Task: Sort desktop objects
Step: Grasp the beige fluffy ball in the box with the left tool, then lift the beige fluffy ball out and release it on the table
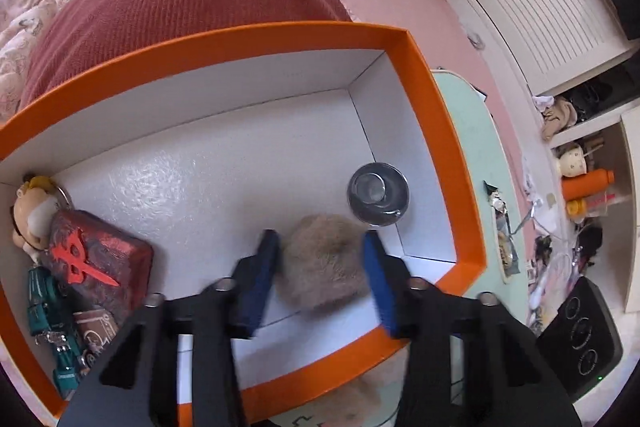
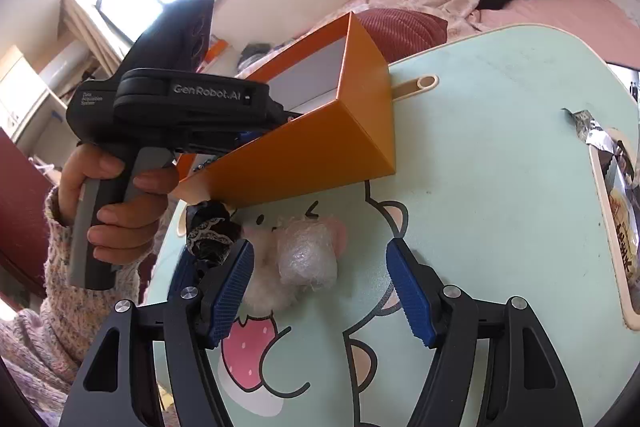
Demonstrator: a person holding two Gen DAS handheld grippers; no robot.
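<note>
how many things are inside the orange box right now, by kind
Inside the orange box:
fluffy brown pom-pom, between the left gripper fingers: 1
shiny metal cup: 1
dark red case with red emblem: 1
cartoon figure keychain: 1
toy cars (teal, brown): 2
Total: 6

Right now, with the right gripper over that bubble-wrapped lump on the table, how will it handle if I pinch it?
The bubble-wrapped lump looks soft, so it will probably squash before the pads bite. Its glossy film may be slippery. It seems light for its size and rests against a white fluffy thing, which might drag along. The right gripper stands open around both.
</note>
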